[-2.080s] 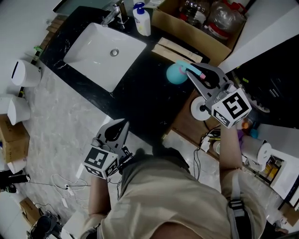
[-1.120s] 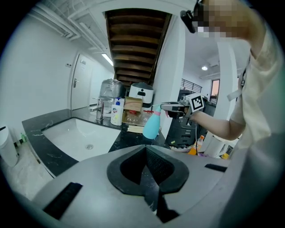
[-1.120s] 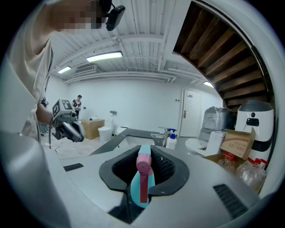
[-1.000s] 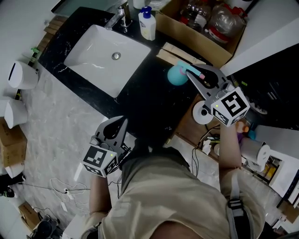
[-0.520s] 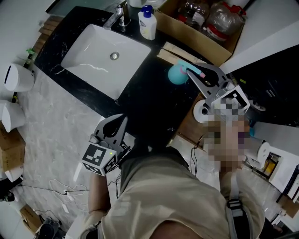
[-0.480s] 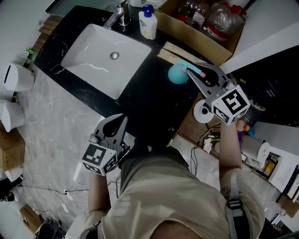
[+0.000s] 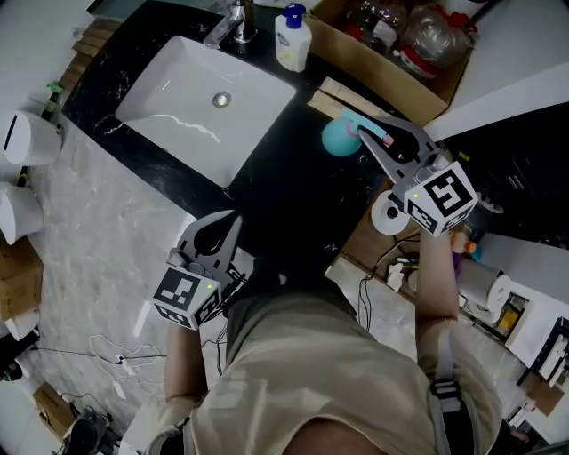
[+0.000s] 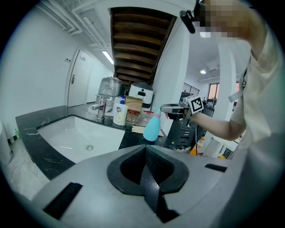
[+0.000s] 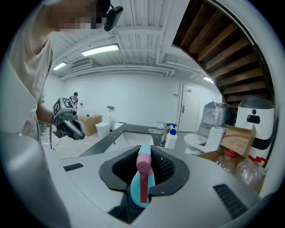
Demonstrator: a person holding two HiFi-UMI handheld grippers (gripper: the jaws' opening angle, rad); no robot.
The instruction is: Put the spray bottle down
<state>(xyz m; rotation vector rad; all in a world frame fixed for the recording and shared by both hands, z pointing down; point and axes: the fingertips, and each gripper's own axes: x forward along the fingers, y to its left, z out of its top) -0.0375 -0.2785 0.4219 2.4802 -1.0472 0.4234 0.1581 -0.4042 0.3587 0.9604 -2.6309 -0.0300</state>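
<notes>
Spray bottle (image 7: 338,138): light blue with a pink nozzle, upright over the black counter (image 7: 284,178), between the white sink (image 7: 160,98) and a cardboard box (image 7: 373,71); I cannot tell whether its base touches the counter.
Right gripper (image 7: 366,135): jaws pinch the bottle's neck just under the nozzle.
Left gripper (image 7: 233,222): jaws pressed together with nothing between them, low by the counter's front edge.
Soap bottle (image 7: 291,40): stands beside the tap (image 7: 233,19).

Right of sink (image 7: 169,98), spray bottle (image 7: 338,139): neck mostly hidden under right gripper (image 7: 364,131), only round base shows. Behind sink, faucet (image 7: 233,19) & cardboard box (image 7: 382,64) cut off by top edge. Pump bottle (image 7: 292,44) label too small to read.
</notes>
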